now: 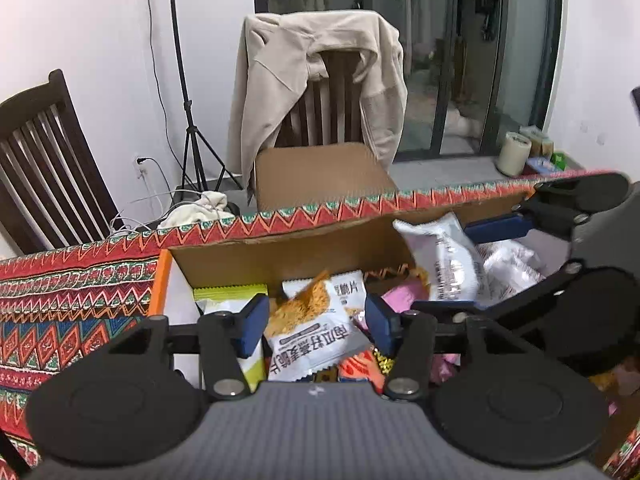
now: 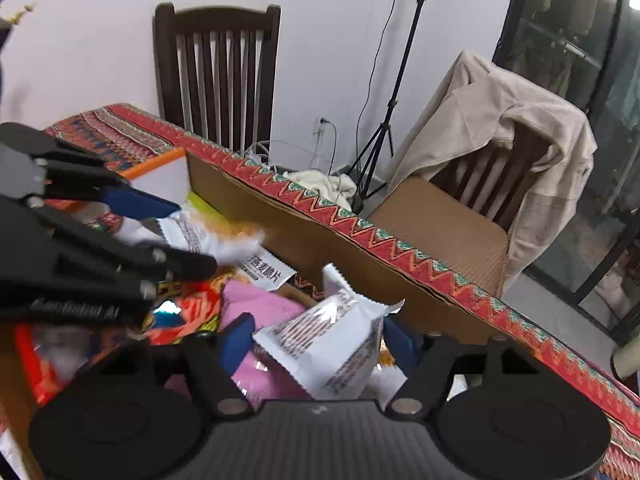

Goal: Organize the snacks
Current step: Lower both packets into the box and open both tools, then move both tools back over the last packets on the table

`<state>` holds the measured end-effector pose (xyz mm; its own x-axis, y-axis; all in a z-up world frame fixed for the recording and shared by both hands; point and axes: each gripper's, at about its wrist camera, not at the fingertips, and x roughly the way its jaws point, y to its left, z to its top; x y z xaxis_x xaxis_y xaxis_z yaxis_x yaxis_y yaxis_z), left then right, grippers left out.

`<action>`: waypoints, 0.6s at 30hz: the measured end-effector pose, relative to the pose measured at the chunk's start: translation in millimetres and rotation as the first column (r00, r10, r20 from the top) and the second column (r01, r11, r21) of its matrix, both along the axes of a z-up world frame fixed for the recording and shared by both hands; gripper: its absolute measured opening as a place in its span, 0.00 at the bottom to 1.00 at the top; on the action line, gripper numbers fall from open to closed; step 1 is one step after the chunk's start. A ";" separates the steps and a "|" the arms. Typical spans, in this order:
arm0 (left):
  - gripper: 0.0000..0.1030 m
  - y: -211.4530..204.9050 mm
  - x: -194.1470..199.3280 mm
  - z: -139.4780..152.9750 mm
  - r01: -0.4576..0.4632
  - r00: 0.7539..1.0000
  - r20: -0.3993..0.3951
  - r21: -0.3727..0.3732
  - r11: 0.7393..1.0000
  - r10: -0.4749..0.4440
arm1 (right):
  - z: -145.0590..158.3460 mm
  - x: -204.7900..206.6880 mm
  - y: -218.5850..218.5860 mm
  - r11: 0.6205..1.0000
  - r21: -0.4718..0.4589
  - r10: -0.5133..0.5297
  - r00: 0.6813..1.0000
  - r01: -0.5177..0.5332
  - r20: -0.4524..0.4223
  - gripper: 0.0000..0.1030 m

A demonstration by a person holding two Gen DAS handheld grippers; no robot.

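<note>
Left wrist view: we see the left hand-held gripper [image 1: 312,322] over a cardboard box [image 1: 288,254] of snacks at the far edge of the bench [image 1: 60,300].
Left hand-held gripper: we see its jaws spread; an oat-crisp packet [image 1: 316,336] lies between the blue pads, but we cannot tell if they press it.
Right hand-held gripper [image 1: 476,264]: we see it at the box's right end, a white foil packet [image 1: 448,260] between its fingers.
Right wrist view: we see the right hand-held gripper [image 2: 316,342] with its jaws either side of the white foil packet [image 2: 332,340], above a pink packet [image 2: 260,308].
Grip: we cannot tell whether the pads pinch it.
Far side: a chair with a beige jacket [image 2: 516,136] stands beyond the bench [image 2: 400,248].
</note>
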<state>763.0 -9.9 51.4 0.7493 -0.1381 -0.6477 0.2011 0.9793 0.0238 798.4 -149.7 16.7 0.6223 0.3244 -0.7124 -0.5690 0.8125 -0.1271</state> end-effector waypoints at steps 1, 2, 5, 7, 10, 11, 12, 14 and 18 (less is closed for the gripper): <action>0.54 4.9 -0.7 0.9 0.003 1.000 0.005 -0.020 1.000 -0.003 | -1.4 3.7 1.8 1.000 -0.001 -0.006 1.000 0.006 0.002 0.72; 0.54 8.3 -0.6 3.4 0.006 1.000 0.006 -0.035 0.999 -0.005 | -1.5 5.7 3.3 1.000 0.000 -0.009 1.000 0.009 0.003 0.73; 0.54 17.3 -10.4 11.7 -0.003 1.000 0.014 -0.041 0.999 0.003 | 5.5 -0.8 -0.4 0.999 0.044 -0.007 1.000 0.007 0.009 0.74; 0.54 23.0 -23.0 20.6 0.002 1.000 0.024 -0.043 0.999 -0.001 | 14.7 -8.2 -4.5 0.999 0.053 -0.009 1.000 0.008 0.020 0.74; 0.56 26.1 -50.9 38.7 0.025 0.999 0.046 -0.042 0.999 -0.023 | 35.9 -29.6 -14.5 0.998 0.057 -0.004 0.999 0.001 0.051 0.74; 0.58 25.4 -63.7 45.9 0.034 0.998 0.057 -0.037 0.999 -0.031 | 44.5 -38.1 -18.2 0.998 0.061 -0.001 0.998 -0.003 0.064 0.74; 0.61 26.4 -76.8 52.8 0.044 0.997 0.072 -0.033 0.999 -0.041 | 54.1 -47.3 -22.3 0.998 0.063 0.002 0.997 -0.007 0.080 0.74; 0.65 28.2 -106.5 67.8 0.056 0.993 0.104 -0.031 0.998 -0.053 | 74.9 -72.0 -32.7 0.998 0.068 0.004 0.993 -0.012 0.120 0.75; 0.74 36.4 -183.7 94.3 0.087 0.982 0.171 -0.050 0.995 -0.077 | 112.5 -130.4 -58.0 0.996 0.086 -0.006 0.981 -0.011 0.194 0.76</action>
